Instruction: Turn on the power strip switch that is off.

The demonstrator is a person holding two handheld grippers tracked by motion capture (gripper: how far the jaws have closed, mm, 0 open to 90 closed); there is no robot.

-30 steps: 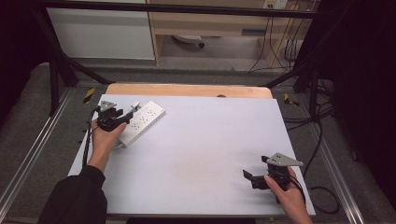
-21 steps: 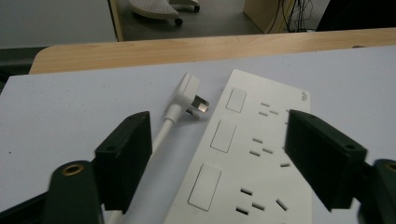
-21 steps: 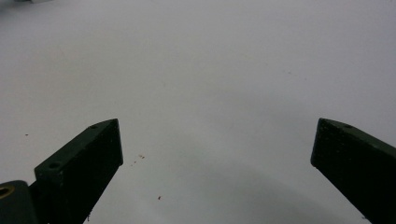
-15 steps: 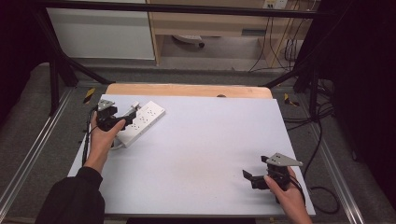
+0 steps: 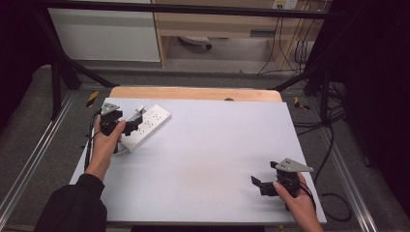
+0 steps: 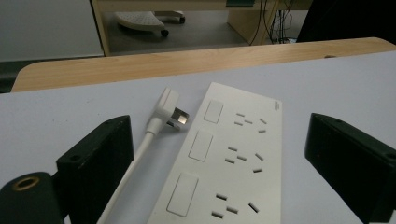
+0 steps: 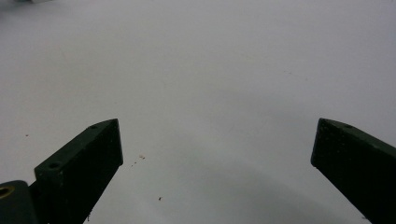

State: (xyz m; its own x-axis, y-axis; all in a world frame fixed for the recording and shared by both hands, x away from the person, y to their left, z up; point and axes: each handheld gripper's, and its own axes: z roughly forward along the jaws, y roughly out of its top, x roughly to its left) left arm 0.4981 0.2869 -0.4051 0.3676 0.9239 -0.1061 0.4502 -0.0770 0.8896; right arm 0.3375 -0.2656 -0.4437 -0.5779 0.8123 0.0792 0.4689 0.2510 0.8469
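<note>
A white power strip (image 5: 150, 123) lies flat at the table's far left, seen up close in the left gripper view (image 6: 233, 154). Its white cable runs along the strip's left side and ends in a plug (image 6: 169, 108) lying on the table. My left gripper (image 5: 132, 123) sits low at the strip's near end. Its jaws have just been opening and now stand wide (image 6: 219, 137); the strip lies between them, untouched by either pad. Near the table's front right, my right gripper (image 5: 259, 185) is held open over bare white tabletop (image 7: 215, 140).
The white table top (image 5: 212, 145) ends in a wooden strip (image 5: 193, 93) at the far edge. Beyond it stand pale cabinets and a desk with hanging cables. Metal rails run along both sides of the table.
The left gripper's jaws have spread wider around the near end of the power strip, and the hand has barely shifted. The right hand and gripper have not moved.
</note>
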